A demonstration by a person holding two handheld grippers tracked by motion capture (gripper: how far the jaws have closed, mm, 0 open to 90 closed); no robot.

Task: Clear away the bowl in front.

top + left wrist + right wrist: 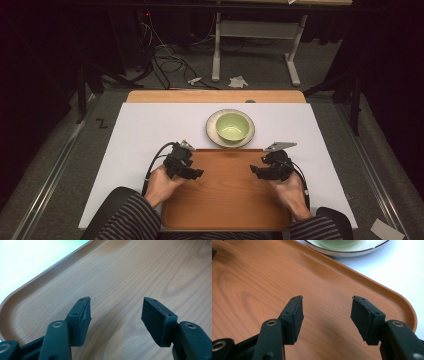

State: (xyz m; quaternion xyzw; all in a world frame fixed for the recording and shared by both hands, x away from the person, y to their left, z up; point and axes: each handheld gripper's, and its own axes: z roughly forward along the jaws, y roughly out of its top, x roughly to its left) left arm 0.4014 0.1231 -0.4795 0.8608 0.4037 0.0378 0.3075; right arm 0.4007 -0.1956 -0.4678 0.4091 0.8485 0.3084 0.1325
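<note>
A wooden tray (227, 200) lies at the near middle of the white table mat. Just beyond its far edge a green bowl (232, 126) sits on a pale plate (212, 132). My left gripper (196, 173) hovers over the tray's left part, open, nothing between its jaws; its own view has the gripper (116, 311) above bare tray wood (130, 272) near a rounded corner. My right gripper (256, 171) is over the tray's right part, open and empty; its own view shows the gripper (327, 311) above the tray (262, 285), with the plate rim (347, 251) beyond.
A white mat (150, 130) covers the wooden table (215, 96). Beyond the table are a grey floor, cables (167, 60) and a metal table leg frame (216, 50). A scrap of paper (238, 81) lies on the floor.
</note>
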